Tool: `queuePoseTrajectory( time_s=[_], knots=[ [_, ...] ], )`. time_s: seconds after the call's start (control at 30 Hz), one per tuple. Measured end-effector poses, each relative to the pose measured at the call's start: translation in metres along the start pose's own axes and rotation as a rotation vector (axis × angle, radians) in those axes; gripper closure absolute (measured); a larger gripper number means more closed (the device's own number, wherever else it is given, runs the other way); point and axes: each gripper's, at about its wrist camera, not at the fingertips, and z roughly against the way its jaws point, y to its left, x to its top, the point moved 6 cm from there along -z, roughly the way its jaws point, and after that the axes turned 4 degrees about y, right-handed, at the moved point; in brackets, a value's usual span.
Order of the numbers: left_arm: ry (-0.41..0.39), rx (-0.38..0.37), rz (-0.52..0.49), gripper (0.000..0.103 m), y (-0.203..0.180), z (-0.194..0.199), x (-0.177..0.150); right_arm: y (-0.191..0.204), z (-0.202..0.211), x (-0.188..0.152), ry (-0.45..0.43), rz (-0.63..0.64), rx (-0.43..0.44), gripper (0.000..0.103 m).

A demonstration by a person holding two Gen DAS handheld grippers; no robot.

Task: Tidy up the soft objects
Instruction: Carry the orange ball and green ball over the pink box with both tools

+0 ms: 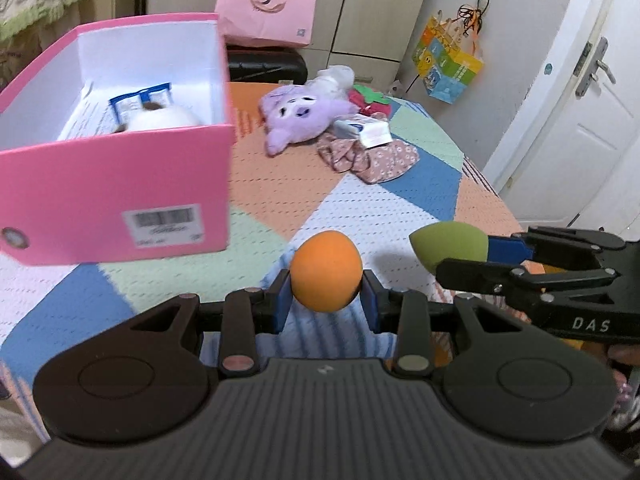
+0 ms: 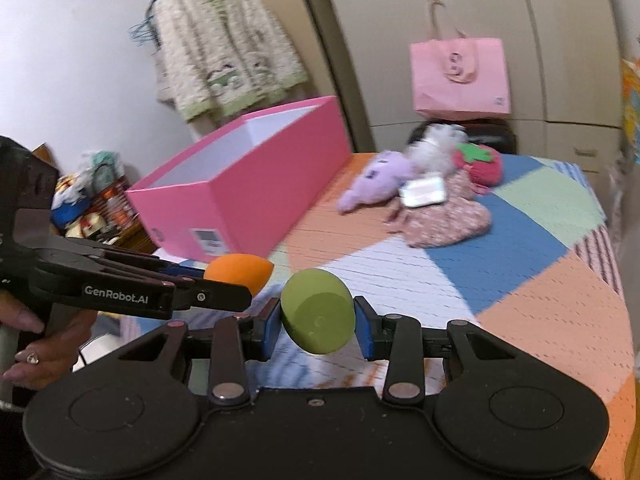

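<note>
Ahead of us a wide stretch of quilt (image 1: 280, 184) lies bare between the pink box (image 1: 120, 184) on the left and the toy pile (image 1: 332, 120) at the far end; we could pass there. The box's open top is free, though a white plush (image 1: 160, 118) lies inside. Our two grippers hang close side by side, crowding each other.

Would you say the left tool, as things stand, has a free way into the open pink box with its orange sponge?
Probably yes. The left tool grips the orange sponge, the pink box stands open-topped just ahead, and nothing lies between; a white plush leaves room inside.
</note>
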Motion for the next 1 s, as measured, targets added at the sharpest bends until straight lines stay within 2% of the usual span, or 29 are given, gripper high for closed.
queuePoseTrajectory(
  time_s=[0.27,0.57,0.67,1.0],
  knots=[
    [-0.032,-0.012,0.025,0.068,0.026,0.036,0.002,0.037,-0.006,0.024,0.026,0.06,0.101,0.059],
    [-0.111,0.025,-0.021,0.068,0.053,0.078,0.032,0.079,-0.019,0.074,0.019,0.175,0.148,0.059],
    [-0.156,0.058,-0.042,0.068,0.065,0.09,0.044,0.09,-0.028,0.088,0.008,0.214,0.159,0.059],
    [-0.178,0.122,-0.014,0.068,0.113,0.08,0.086,0.099,-0.083,0.147,0.001,0.268,0.18,0.059]
  ],
)
